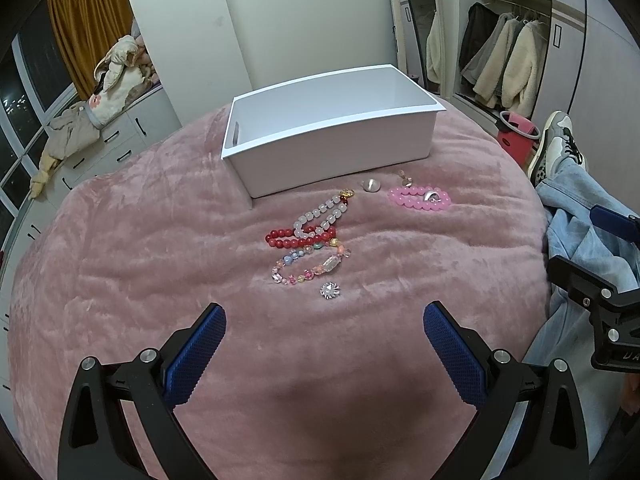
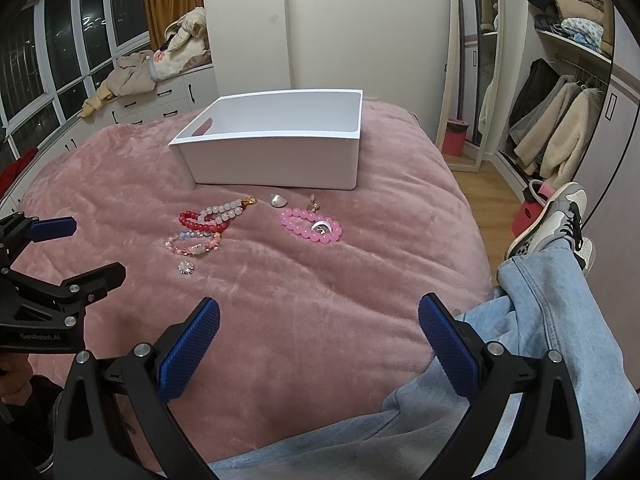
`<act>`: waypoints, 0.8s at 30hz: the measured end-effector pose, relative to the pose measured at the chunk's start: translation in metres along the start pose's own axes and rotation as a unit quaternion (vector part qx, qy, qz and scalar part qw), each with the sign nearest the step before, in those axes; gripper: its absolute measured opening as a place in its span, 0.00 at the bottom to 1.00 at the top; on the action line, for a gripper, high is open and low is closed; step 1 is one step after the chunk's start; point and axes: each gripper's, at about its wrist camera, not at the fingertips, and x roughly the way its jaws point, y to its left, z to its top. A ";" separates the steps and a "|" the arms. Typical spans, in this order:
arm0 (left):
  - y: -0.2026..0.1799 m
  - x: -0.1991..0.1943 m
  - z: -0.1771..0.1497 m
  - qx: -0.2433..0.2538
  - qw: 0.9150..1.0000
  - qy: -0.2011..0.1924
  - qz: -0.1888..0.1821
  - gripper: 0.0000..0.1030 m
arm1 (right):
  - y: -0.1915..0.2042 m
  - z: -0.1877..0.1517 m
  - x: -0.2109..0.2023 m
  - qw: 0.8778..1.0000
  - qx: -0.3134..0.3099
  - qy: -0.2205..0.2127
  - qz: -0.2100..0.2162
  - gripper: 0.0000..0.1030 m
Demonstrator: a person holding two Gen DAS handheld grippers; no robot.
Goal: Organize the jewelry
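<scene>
Both grippers idle above the near edge of the bed (image 1: pixel 120 240), nothing held. Left gripper (image 1: pixel 324 332) jaws wide, blue pads well apart, aimed at the jewelry cluster. Right gripper (image 2: pixel 319 320) jaws wide too, hovering over the blanket beside the person's jeans-clad leg (image 2: pixel 540 320).

White storage box (image 1: pixel 332 148) sits toward the far end of the bed, open top up, long axis running left-right across the view.

Just in front of it, from the left wrist view:
- white bead bracelet (image 1: pixel 320 216), long axis diagonal, gold-charm end pointing toward the box
- red bead bracelet (image 1: pixel 298 237), lying crosswise, overlapping the white one
- multicolour crystal bracelet (image 1: pixel 308 268), touching the red one on its near side
- small silver brooch (image 1: pixel 329 290), nearest the left gripper
- pink bead bracelet (image 1: pixel 420 199), to the right, long axis left-right, a silver piece lying on it
- silver ring-like piece (image 1: pixel 371 185), between the white bracelet and the pink one
</scene>
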 end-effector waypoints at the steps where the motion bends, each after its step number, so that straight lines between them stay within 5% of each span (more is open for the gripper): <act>1: -0.001 0.002 0.000 0.001 1.000 0.001 -0.001 0.97 | -0.001 0.000 0.000 1.000 0.001 0.000 0.000 0.96; 14: 0.004 0.036 0.001 -0.006 1.000 0.024 -0.014 0.97 | -0.008 0.008 0.027 1.000 0.006 0.018 0.016 0.96; 24: 0.016 0.101 0.012 -0.020 0.999 0.034 -0.031 0.97 | -0.014 0.046 0.103 0.998 -0.008 0.058 0.026 0.95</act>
